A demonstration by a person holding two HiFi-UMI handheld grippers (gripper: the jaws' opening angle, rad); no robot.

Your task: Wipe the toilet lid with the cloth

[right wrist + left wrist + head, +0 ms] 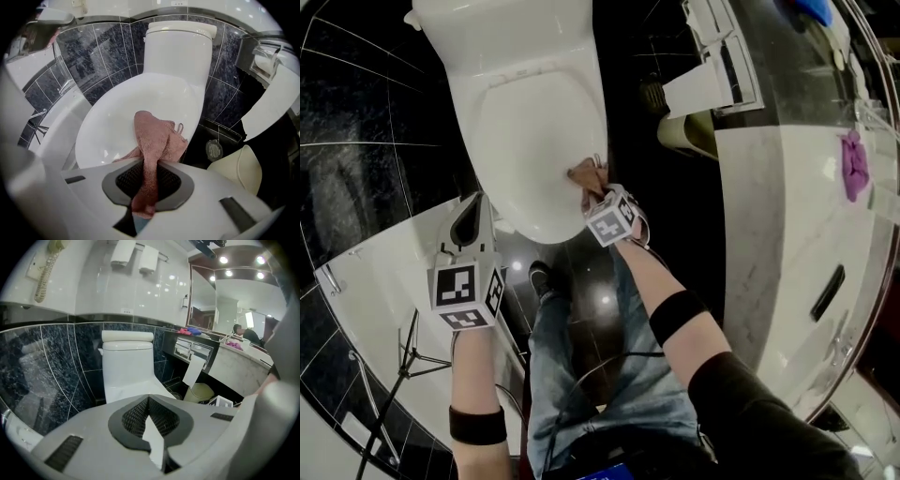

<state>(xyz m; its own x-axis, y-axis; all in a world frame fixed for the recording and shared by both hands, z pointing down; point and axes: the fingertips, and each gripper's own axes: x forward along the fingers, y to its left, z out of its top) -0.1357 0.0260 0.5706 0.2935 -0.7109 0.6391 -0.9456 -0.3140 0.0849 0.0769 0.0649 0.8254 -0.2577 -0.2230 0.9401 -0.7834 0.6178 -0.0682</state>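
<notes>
The white toilet's shut lid [534, 122] fills the upper middle of the head view. A pink cloth [586, 173] lies on the lid's front right edge, and my right gripper [598, 195] is shut on it. In the right gripper view the cloth [157, 140] runs from between the jaws of the right gripper [147, 180] out onto the lid [140, 108]. My left gripper [471, 223] hangs left of the toilet's front, off the lid. The left gripper [150, 420] is shut on nothing and faces the toilet [126, 369] from the side.
A cream bin [684, 131] stands right of the toilet, under a paper holder [722, 66]. A marble counter [787, 216] with a purple cloth [855, 164] runs down the right. A white tub rim [384, 272] lies at the left. My jeans leg [581, 366] is below.
</notes>
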